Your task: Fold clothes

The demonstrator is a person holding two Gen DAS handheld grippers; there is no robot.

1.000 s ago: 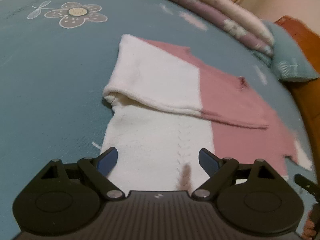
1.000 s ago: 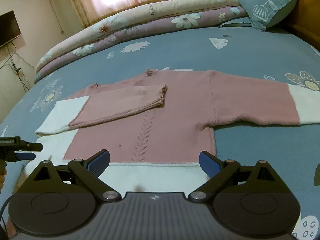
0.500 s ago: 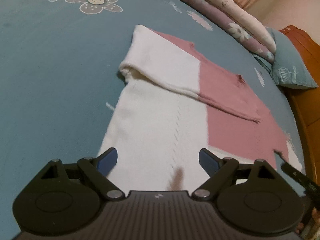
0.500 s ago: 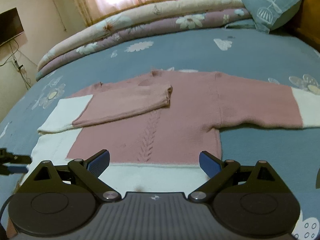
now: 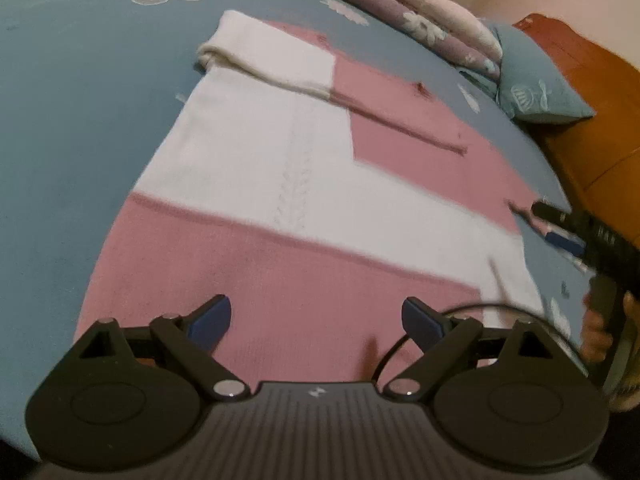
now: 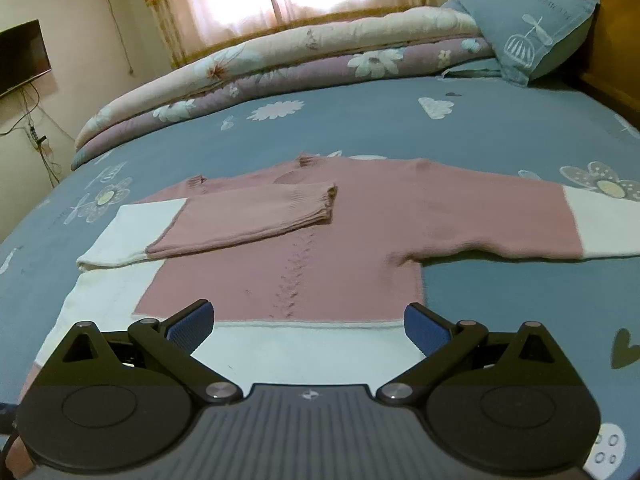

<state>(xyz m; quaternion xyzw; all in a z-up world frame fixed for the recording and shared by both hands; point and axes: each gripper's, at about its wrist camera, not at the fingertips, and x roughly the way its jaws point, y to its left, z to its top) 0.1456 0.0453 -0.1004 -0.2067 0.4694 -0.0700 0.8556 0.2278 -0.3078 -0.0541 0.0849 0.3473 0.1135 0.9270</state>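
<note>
Lying flat on the blue bedsheet (image 6: 360, 128), the pink-and-white sweater (image 6: 344, 240) (a soft, limp knit, likely light) has one sleeve folded across its chest, best pinched at hem or cuff by the empty, spread left gripper (image 5: 316, 316) and right gripper (image 6: 308, 320).

My left gripper (image 5: 316, 318) is spread wide, holding nothing — my right gripper (image 6: 308, 322) likewise, jaws parted, level and forward.
</note>
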